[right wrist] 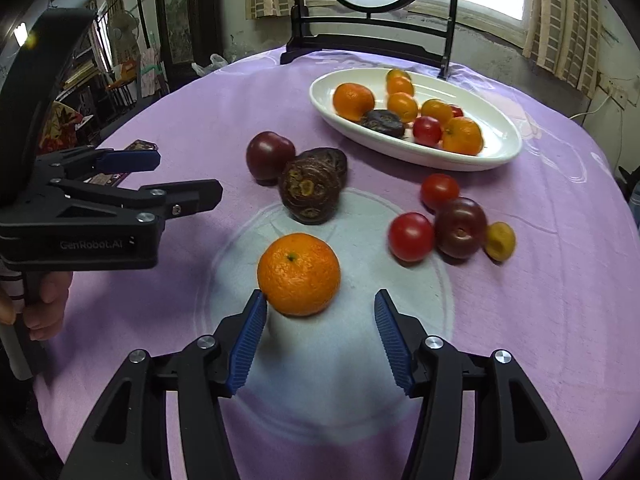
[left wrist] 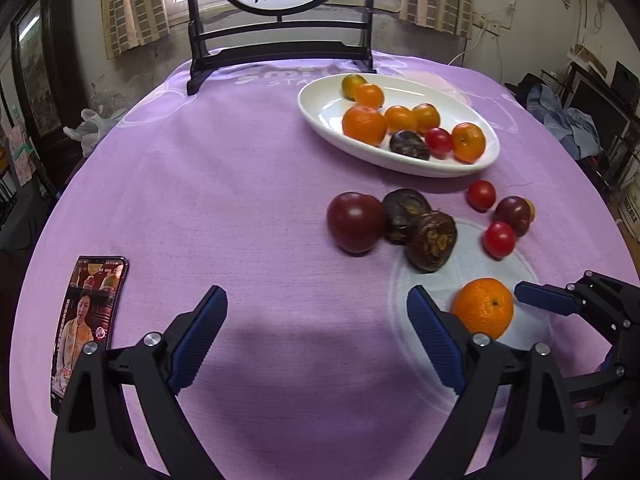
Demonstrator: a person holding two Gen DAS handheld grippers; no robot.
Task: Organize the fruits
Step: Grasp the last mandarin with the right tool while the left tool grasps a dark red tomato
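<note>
A mandarin [right wrist: 298, 274] lies loose on the purple cloth, just ahead of my right gripper [right wrist: 321, 298]. That gripper is open, and its left fingertip is right at the fruit's lower edge. My left gripper [left wrist: 317, 296] stands wide open over bare cloth with nothing between its fingers. The same mandarin [left wrist: 484, 307] sits just outside the left gripper's right finger. A white oval plate [left wrist: 320, 98] further back holds several mandarins, cherry tomatoes and a dark fruit. Loose in front of it are a dark red plum [left wrist: 352, 222], two brown wrinkled fruits [left wrist: 432, 246] and cherry tomatoes [left wrist: 499, 239].
A phone [left wrist: 88, 320] with a lit screen lies at the near left of the table. A black-framed round screen stand [left wrist: 280, 52] stands at the table's far edge. A person's hand [right wrist: 44, 304] holds the left gripper [right wrist: 188, 176] at the left of the right wrist view.
</note>
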